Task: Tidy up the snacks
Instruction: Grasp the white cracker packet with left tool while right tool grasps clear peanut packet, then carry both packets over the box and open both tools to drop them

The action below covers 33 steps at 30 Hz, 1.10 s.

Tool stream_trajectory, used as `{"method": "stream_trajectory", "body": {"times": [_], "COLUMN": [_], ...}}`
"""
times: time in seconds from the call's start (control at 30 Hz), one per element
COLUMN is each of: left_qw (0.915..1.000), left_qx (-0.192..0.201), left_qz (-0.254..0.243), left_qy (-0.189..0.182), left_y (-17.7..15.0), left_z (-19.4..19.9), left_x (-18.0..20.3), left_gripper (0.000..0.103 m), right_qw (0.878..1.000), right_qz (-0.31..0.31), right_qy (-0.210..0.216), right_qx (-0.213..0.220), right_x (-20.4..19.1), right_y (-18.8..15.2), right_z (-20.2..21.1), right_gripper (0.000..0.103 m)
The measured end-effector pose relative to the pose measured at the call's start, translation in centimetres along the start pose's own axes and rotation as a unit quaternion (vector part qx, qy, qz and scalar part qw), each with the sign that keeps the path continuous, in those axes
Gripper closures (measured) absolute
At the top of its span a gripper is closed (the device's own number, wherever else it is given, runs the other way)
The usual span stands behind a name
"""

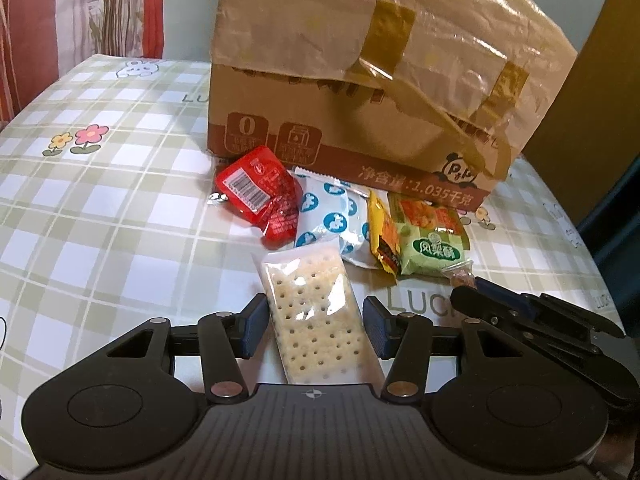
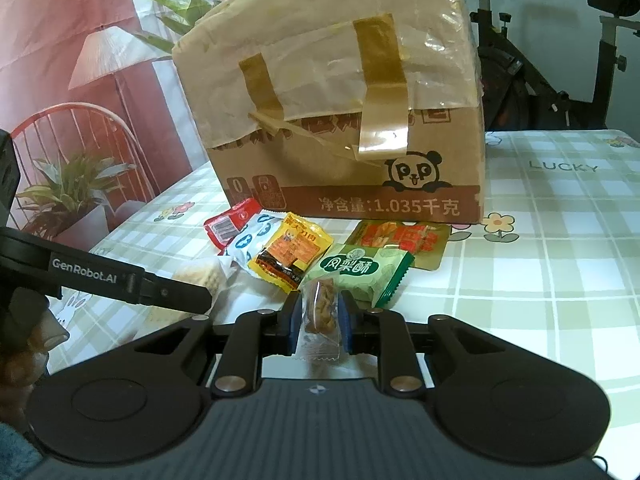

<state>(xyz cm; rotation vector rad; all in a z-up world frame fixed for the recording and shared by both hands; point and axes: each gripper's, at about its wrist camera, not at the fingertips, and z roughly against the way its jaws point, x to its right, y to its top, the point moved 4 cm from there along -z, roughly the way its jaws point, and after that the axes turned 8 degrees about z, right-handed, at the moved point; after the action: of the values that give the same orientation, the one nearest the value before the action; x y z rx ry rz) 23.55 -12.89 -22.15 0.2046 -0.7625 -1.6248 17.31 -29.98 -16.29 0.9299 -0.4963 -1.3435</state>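
Two claws: both at work near the snack pile.
Left claw point(image 1: 316, 326): spread around the cracker packet point(image 1: 316, 312), small gaps showing on both sides.
Right claw point(image 2: 320, 320): pinching the clear-wrapped brown snack point(image 2: 318, 312), pads pressed against both its sides.
Cracker packet: lies lengthwise between the left pads, on the counter point(image 1: 100, 208).
Snack pile, from the left claw: red packet point(image 1: 260, 196) at 11 o'clock, blue-and-white packet point(image 1: 332, 216) at 12, yellow packet point(image 1: 384, 236) and green pastry packet point(image 1: 434, 244) at 1.
Orange-and-gold packet point(image 2: 404, 242): beyond the green one.
Cardboard box point(image 1: 360, 80): at 12 o'clock behind the pile, taped, panda print.
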Motion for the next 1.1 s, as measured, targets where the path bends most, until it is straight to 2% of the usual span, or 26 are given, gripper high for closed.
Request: {"method": "stream_trajectory", "body": {"times": [0.43, 0.6, 0.8, 0.97, 1.03, 1.1], "left_qw": [0.9979, 0.9935, 0.981, 0.9645, 0.9595, 0.9599], "left_qx": [0.06, 0.106, 0.182, 0.241, 0.253, 0.247], "left_qz": [-0.002, -0.009, -0.036, -0.076, -0.087, -0.09], "left_qy": [-0.025, -0.041, -0.057, -0.077, -0.088, -0.098], "left_y": [1.0, 2.5, 6.7, 11.9, 14.2, 16.4], "left_z": [2.6, 4.8, 8.8, 12.1, 12.8, 12.6], "left_x": [-0.8, -0.9, -0.6, 1.1, 1.9, 3.0], "left_gripper": [0.051, 0.051, 0.051, 0.051, 0.051, 0.051], "right_qw": [0.999, 0.998, 0.994, 0.986, 0.982, 0.979], "right_qz": [-0.01, -0.001, 0.027, 0.05, 0.059, 0.068], "right_qy": [-0.043, -0.052, -0.05, -0.041, -0.034, -0.032], "right_qx": [0.016, 0.038, 0.091, 0.155, 0.176, 0.188], "right_x": [0.6, 0.3, -0.6, -1.0, -1.0, -1.0], "right_y": [0.5, 2.0, 6.3, 12.2, 14.8, 17.0], "right_z": [1.4, 2.6, 4.8, 6.5, 6.7, 6.6], "right_gripper": [0.082, 0.082, 0.082, 0.082, 0.082, 0.082]}}
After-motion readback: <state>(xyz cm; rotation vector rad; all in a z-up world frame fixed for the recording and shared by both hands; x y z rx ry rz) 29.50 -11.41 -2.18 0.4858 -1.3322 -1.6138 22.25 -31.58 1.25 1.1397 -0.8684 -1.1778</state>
